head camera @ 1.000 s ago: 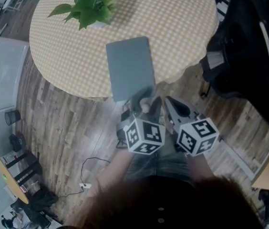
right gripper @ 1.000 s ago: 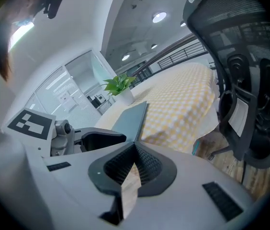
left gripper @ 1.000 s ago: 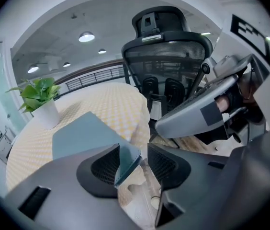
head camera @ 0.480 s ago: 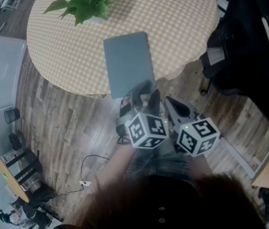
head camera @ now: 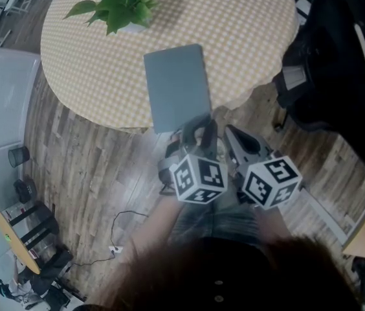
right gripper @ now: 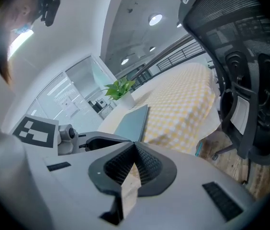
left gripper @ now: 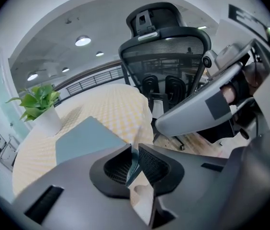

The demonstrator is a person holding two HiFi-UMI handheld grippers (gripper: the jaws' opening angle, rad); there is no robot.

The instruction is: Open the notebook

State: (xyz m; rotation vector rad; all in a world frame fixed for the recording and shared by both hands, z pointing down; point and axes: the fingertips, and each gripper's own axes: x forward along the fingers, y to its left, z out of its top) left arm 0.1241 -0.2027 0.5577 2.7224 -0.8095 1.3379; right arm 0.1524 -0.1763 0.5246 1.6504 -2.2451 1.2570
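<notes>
A closed grey-blue notebook (head camera: 176,86) lies on the round table (head camera: 247,24) with a yellow checked cloth, its near end at the table's edge. My left gripper (head camera: 199,131) is at that near end. Its jaws are closing, and in the left gripper view the thin edge of the notebook's cover (left gripper: 134,158) stands pinched between them at the left gripper (left gripper: 135,153). My right gripper (head camera: 232,137) hangs just to the right, off the table, and touches nothing. In its own view the right gripper (right gripper: 134,147) is shut with nothing in it, and the notebook (right gripper: 132,121) shows beyond.
A potted green plant (head camera: 121,5) stands on the table's far left, beyond the notebook. A black office chair (head camera: 338,63) is close on the right of the table. Wooden floor lies below, with a small bin (head camera: 17,156) and a low side table (head camera: 14,238) at left.
The left gripper's jaws have gone from wide open to nearly together on the notebook's near edge. Both hands have stayed in place.
</notes>
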